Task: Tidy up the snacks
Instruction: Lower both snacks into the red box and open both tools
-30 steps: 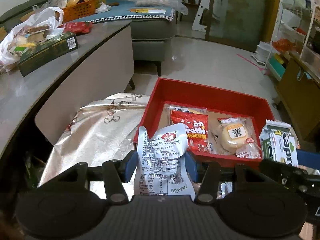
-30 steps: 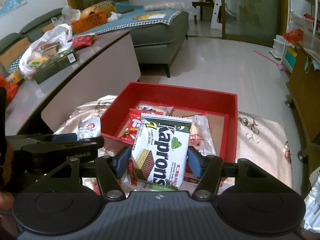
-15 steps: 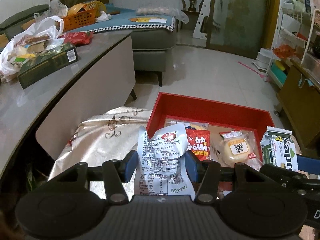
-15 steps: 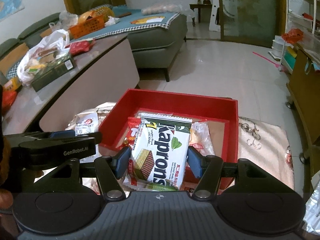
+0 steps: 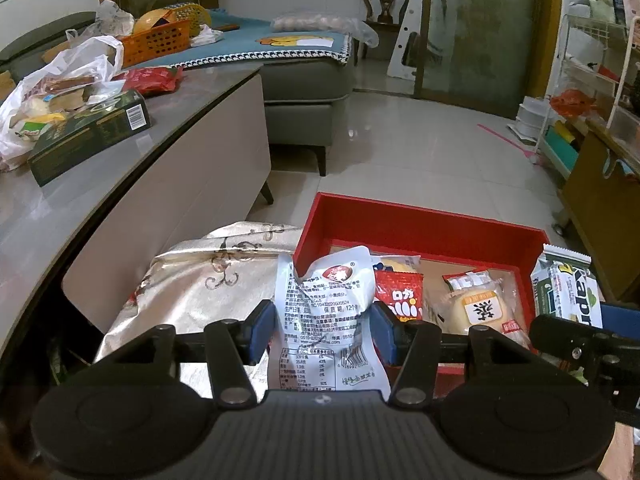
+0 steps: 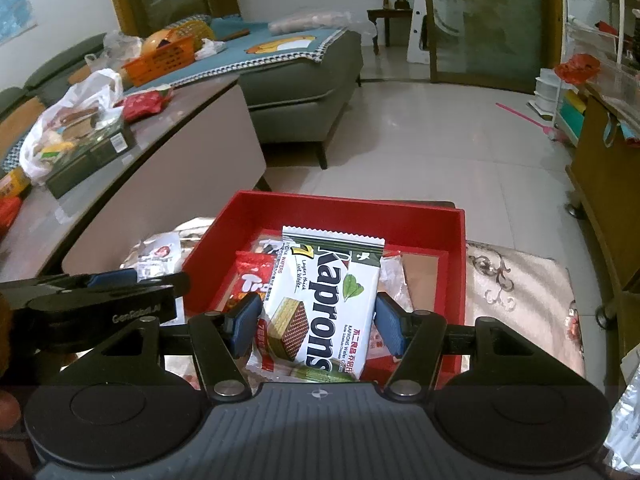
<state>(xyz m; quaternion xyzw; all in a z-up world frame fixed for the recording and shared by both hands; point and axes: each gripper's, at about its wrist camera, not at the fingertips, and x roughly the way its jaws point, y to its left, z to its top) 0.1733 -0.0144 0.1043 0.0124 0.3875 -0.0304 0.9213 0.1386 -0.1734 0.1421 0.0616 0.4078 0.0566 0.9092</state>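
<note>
At the far left of your view, a grey counter (image 5: pixel 48 216) carries a white plastic bag (image 5: pixel 60 92) of food, a dark green box (image 5: pixel 90 136) and a red packet (image 5: pixel 154 79), with an orange basket (image 5: pixel 154 42) behind them on the blue-covered sofa (image 5: pixel 288 46). Below the counter lies a pale gold patterned cloth (image 5: pixel 200 288), and your left gripper (image 5: pixel 323 326) hangs over its right edge, beside the left wall of the red tray (image 5: pixel 424 228). Its blue pads (image 5: pixel 262 330) are drawn in to a narrow gap and press on both sides of a crumpled silver snack pouch (image 5: pixel 326 300), which stands upright between them with its printed back toward you. Inside the tray, just right of the pouch, lie a red snack packet (image 5: pixel 400 296) and a clear-wrapped bun (image 5: pixel 478 306) on the brown floor. Further right, your right gripper (image 6: pixel 316 324) is held over the near part of the tray, its jaws set somewhat wider and closed on a green and white Kaprons wafer pack (image 6: pixel 324 300), gripped at its two long edges and lifted clear of the packets beneath. To the right of the tray the same cloth continues, and a wooden cabinet (image 6: pixel 604 184) stands at the far right edge.
</note>
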